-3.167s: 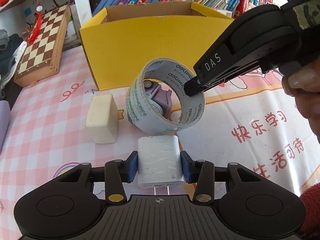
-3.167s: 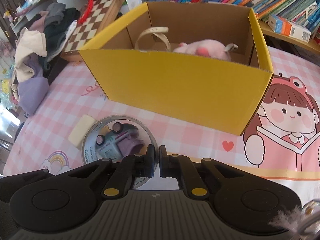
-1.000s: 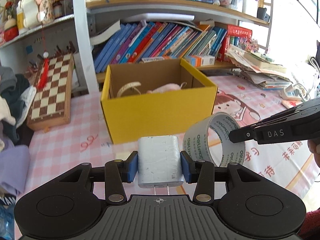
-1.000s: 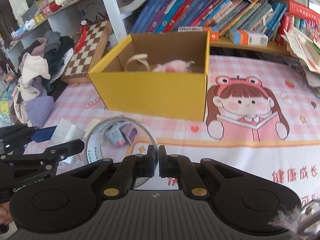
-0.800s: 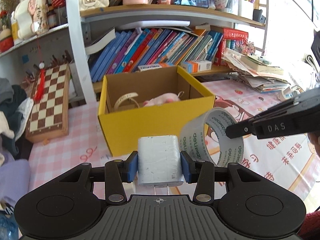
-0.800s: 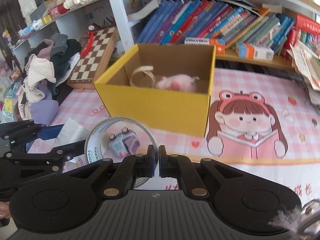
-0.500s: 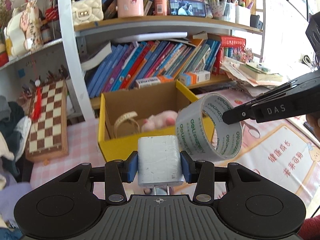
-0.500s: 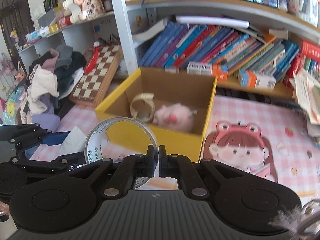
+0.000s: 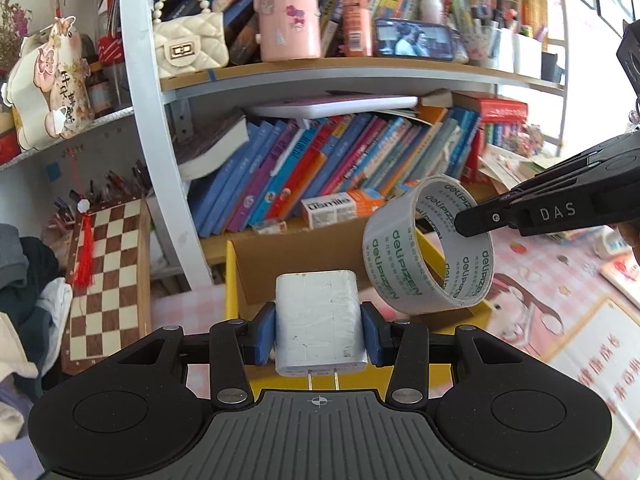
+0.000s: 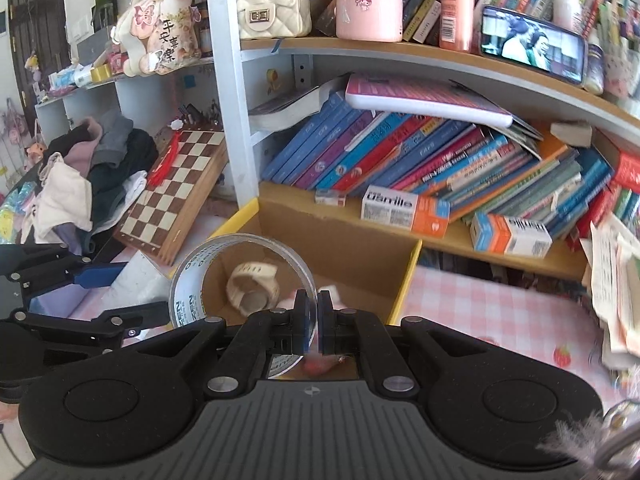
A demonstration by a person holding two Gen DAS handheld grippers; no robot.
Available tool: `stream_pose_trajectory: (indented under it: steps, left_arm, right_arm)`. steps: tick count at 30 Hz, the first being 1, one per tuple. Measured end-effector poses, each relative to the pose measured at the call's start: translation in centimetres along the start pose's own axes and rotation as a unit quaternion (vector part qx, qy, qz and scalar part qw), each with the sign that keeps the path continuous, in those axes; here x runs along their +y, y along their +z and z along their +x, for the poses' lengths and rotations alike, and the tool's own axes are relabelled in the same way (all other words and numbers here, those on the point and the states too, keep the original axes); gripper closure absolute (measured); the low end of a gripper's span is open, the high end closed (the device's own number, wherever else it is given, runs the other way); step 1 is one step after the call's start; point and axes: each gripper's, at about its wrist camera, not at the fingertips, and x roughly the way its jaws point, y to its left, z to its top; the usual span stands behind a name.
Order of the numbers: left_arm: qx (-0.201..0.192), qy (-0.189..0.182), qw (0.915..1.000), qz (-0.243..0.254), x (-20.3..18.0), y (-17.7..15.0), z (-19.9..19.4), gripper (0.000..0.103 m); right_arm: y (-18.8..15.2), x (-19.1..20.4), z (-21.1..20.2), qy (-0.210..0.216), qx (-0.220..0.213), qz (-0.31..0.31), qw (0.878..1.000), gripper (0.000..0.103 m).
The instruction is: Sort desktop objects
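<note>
Both of your grippers have risen since half a second ago, so the shelves now fill the far view and the open yellow cardboard box (image 9: pixel 404 258) sits low, just beyond your fingertips. Its near rim is hidden behind the left gripper (image 9: pixel 318 330); its far brown wall stands close under the one row of leaning books (image 10: pixel 420 160), leaving little room beyond. One wooden chessboard (image 9: pixel 106 276) leans to the far left, and pink checked tablecloth (image 10: pixel 492 308) lies bare to the right of the box.

You hold one clear roll of packing tape with green lettering (image 9: pixel 430 246) on the right gripper (image 10: pixel 314 320), whose jaws are pinched onto the roll's wall; it hangs over the box's right side. Inside the box, seen through the roll, lies one cream watch-like band (image 10: pixel 252 286). Your left gripper clamps one white wall charger (image 9: pixel 318 326) between its two blue pads (image 9: pixel 265 334), prongs pointing back at you, over the box's near edge.
</note>
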Motion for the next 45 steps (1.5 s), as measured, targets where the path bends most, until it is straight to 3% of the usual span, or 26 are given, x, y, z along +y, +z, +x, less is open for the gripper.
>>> stream_pose_trajectory:
  steps: [9, 24, 39, 45]
  left_arm:
    - [0.025, 0.023, 0.9994, -0.005, 1.2, 1.2, 4.0, 0.060]
    - [0.059, 0.033, 0.9977, -0.010, 1.0, 1.6, 8.8, 0.060]
    - [0.137, 0.028, 0.9900, -0.013, 0.4, -1.2, 12.7, 0.060]
    - [0.150, 0.024, 0.9883, -0.016, 0.6, -1.1, 13.2, 0.060]
  right_arm:
    - [2.6, -1.3, 5.2, -0.003, 0.020, -0.032, 0.999, 0.099]
    - [3.6, -2.5, 12.2, -0.011, 0.044, -0.047, 0.998, 0.099]
    - [3.3, -2.0, 19.7, -0.023, 0.098, -0.085, 0.991, 0.099]
    - [3.4, -1.3, 22.0, -0.025, 0.118, -0.108, 0.987, 0.099]
